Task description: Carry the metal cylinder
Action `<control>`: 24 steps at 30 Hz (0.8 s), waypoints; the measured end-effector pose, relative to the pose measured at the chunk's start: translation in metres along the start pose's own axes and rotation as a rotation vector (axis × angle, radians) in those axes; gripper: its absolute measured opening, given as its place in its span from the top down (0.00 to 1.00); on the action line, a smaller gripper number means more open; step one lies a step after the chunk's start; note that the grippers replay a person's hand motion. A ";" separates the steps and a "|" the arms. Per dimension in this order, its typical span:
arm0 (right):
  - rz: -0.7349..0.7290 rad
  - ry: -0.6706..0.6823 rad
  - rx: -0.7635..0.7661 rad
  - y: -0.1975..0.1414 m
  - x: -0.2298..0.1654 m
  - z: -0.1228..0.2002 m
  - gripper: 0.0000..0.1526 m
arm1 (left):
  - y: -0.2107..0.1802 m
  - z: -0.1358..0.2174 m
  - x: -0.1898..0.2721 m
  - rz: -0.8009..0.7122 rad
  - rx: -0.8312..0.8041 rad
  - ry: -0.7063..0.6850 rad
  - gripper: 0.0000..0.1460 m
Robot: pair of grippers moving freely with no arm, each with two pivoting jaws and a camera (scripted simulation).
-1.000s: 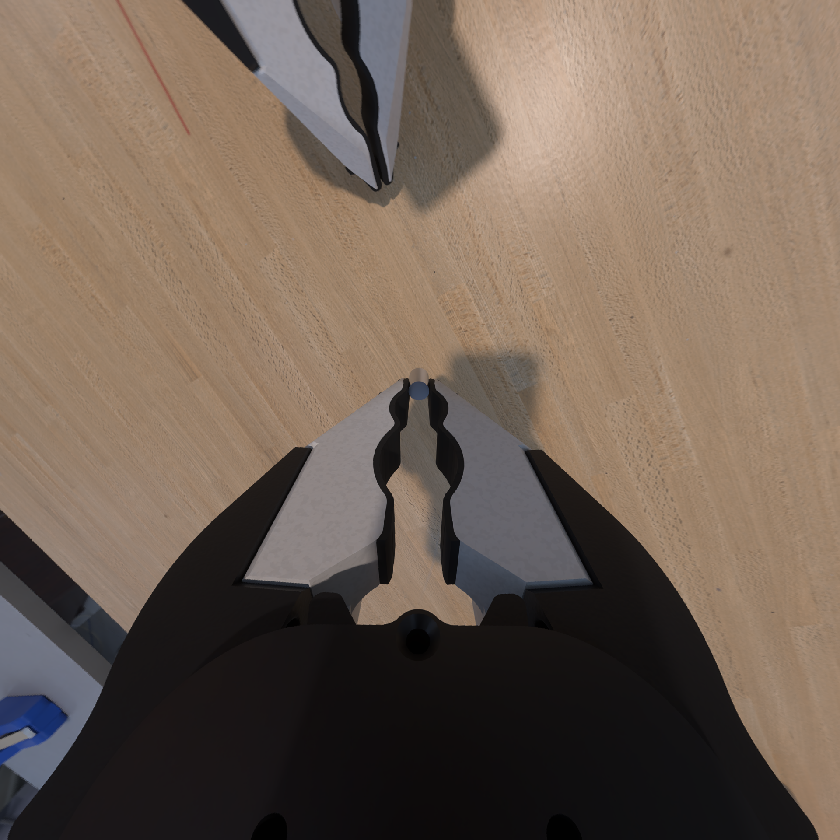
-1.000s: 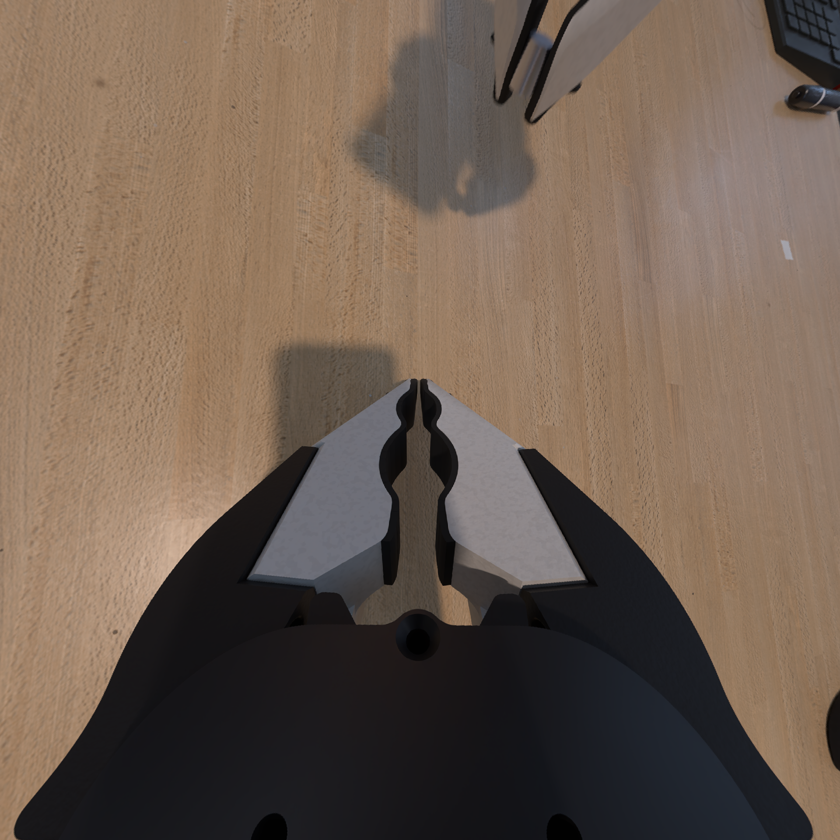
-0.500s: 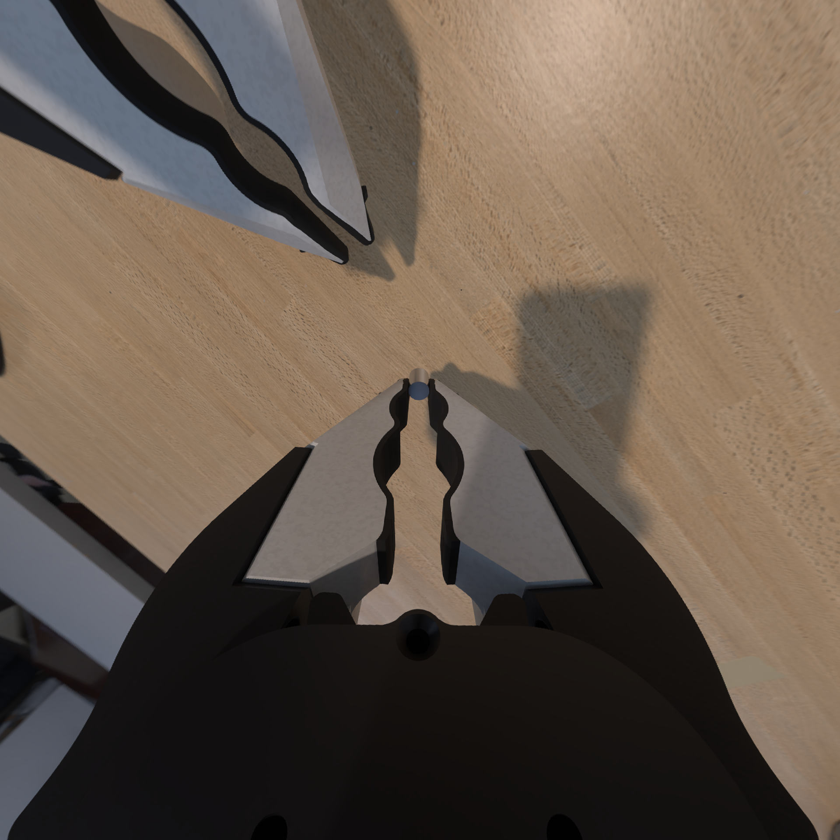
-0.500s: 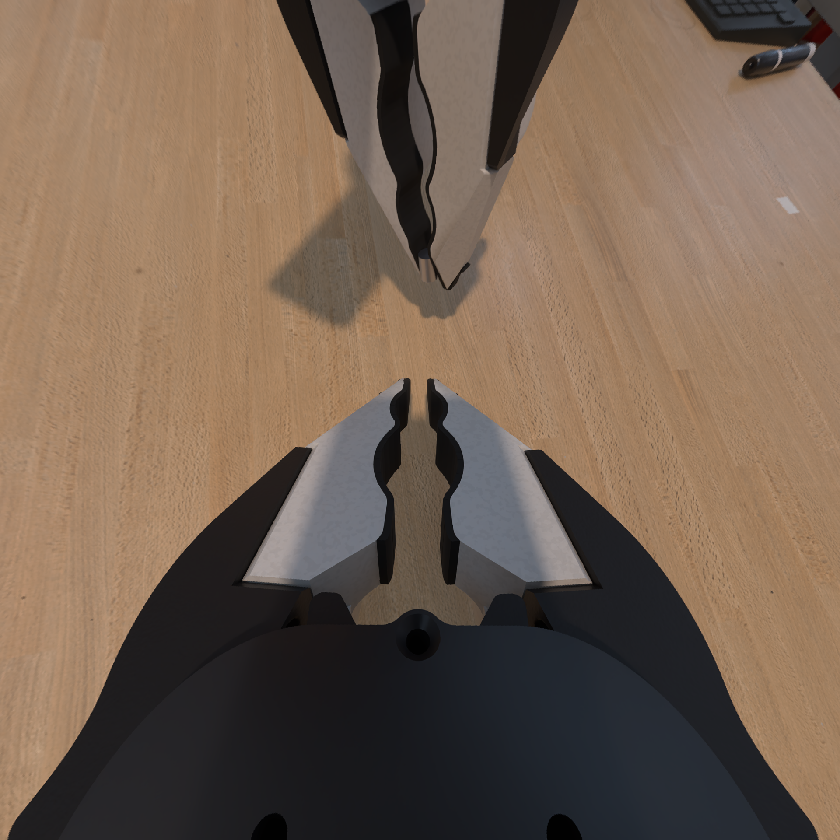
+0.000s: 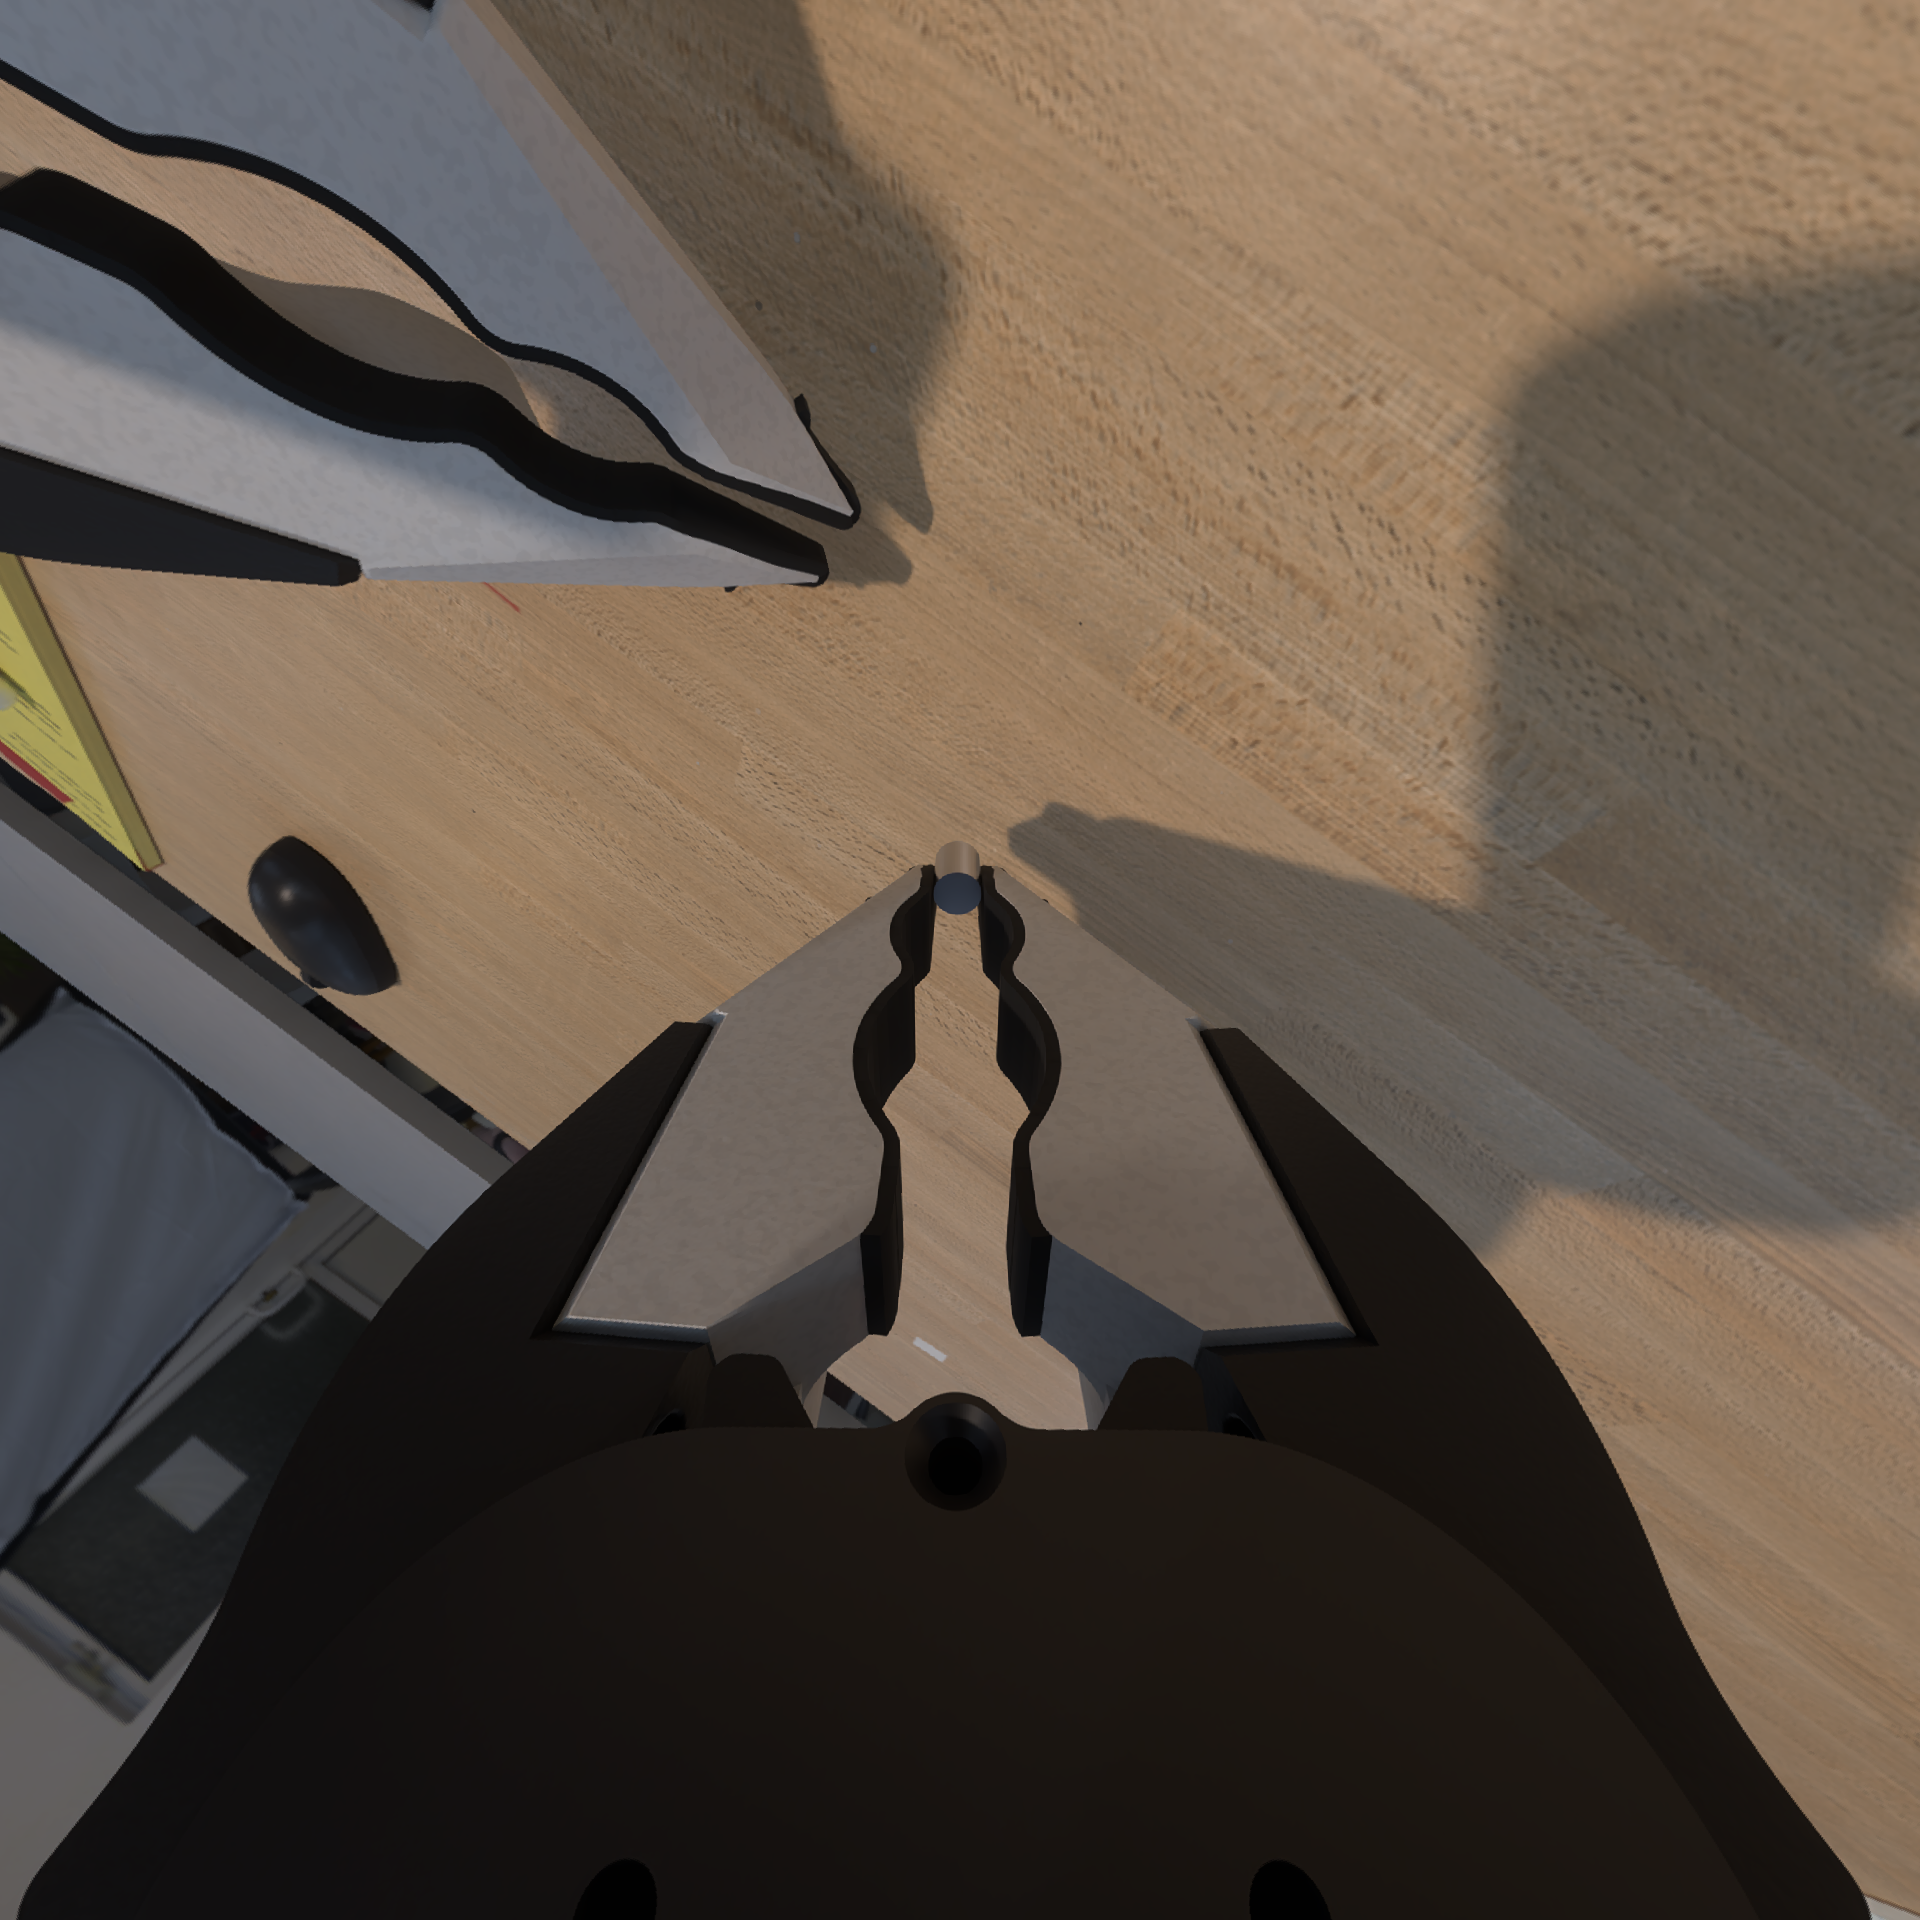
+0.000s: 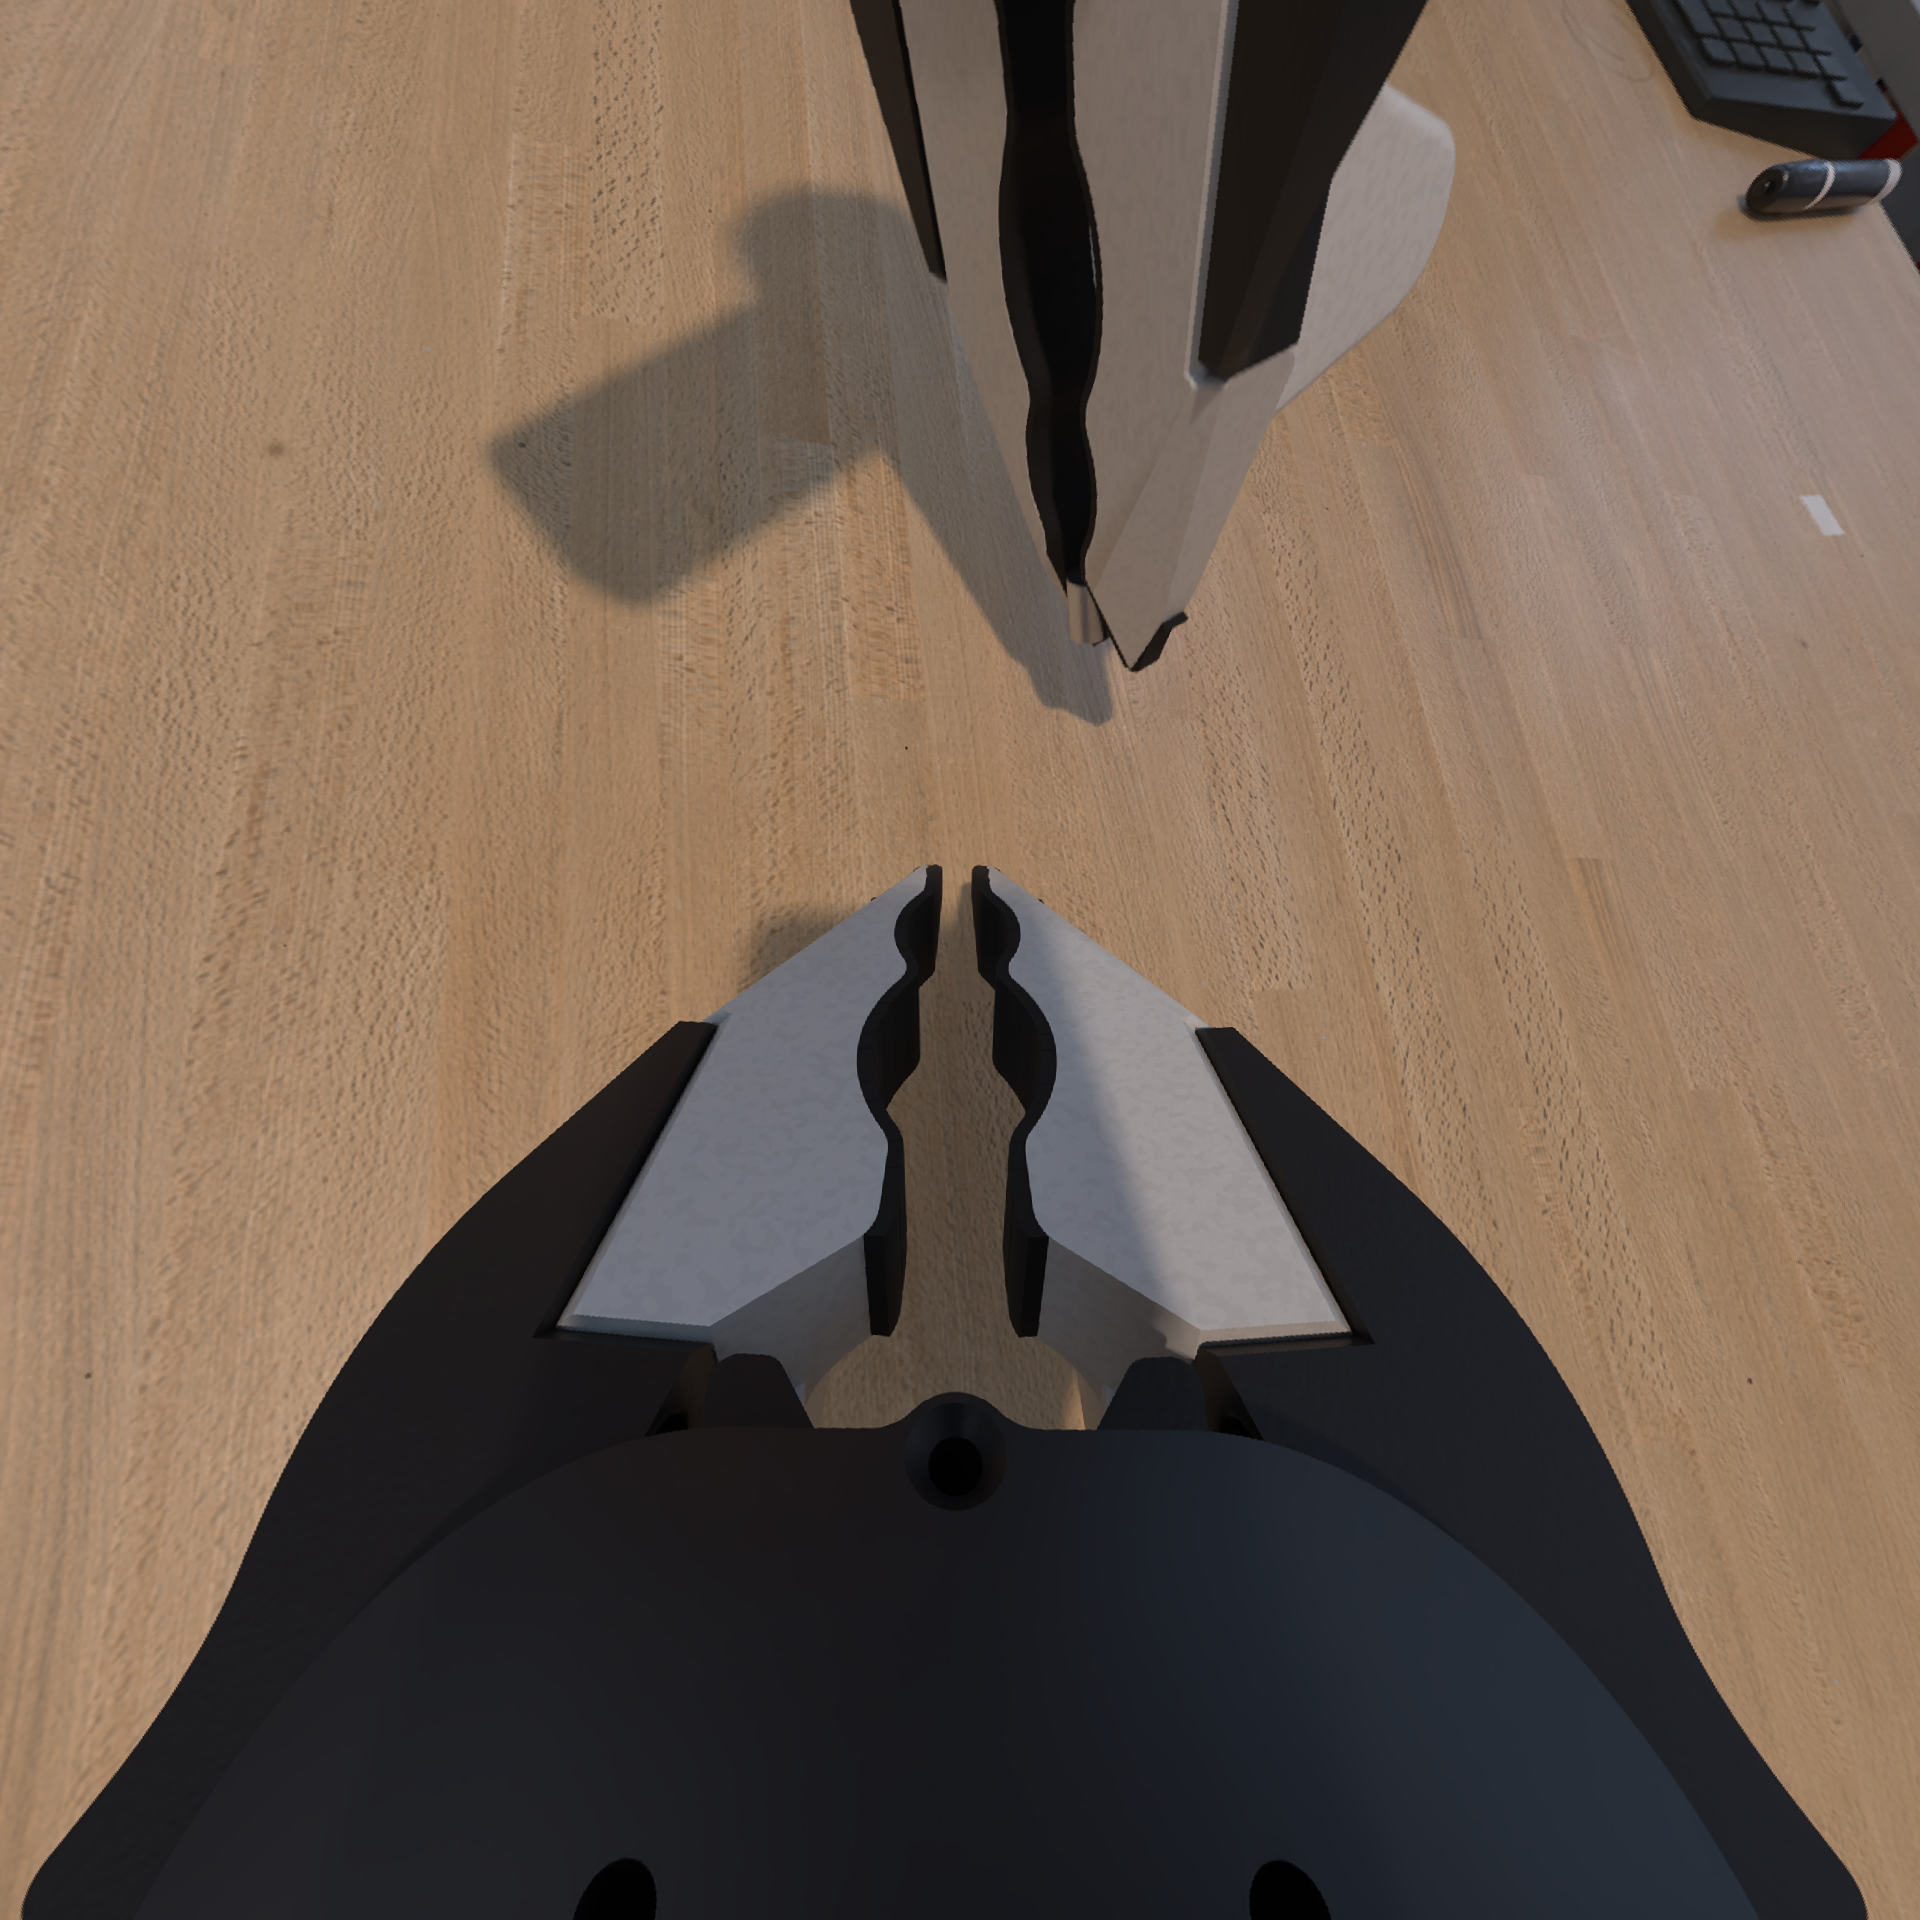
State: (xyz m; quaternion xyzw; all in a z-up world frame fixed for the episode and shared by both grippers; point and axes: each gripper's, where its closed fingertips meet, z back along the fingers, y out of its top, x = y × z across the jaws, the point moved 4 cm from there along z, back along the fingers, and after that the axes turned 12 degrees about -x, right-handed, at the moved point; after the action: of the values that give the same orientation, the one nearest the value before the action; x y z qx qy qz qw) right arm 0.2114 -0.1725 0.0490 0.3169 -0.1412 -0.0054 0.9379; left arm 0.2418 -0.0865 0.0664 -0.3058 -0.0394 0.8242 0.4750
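In the left wrist view, the left hand-held gripper pinched the metal cylinder at its very fingertips, seen end-on above the wooden tabletop. The right hand-held gripper reached in from the upper left, and a black mouse and a yellow pad lay near the tabletop's edge.

The right wrist view showed the right hand-held gripper holding nothing, its tips a narrow gap apart. Ahead, the cylinder appeared from the side, a short stub poking below the left hand-held gripper. A keyboard lay far right.
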 end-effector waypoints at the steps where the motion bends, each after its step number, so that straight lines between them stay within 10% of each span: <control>1: 0.000 0.000 0.003 -0.001 0.000 -0.001 0.97 | -0.001 0.001 0.000 -0.008 0.004 0.004 0.95; 24: 0.025 -0.006 -0.019 -0.003 -0.001 -0.005 0.99 | 0.003 0.003 0.000 -0.067 0.103 0.000 0.95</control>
State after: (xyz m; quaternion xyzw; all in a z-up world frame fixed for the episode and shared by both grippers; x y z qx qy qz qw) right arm 0.2117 -0.1717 0.0434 0.3064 -0.1478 0.0041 0.9404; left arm 0.2379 -0.0878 0.0678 -0.2795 -0.0074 0.8087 0.5175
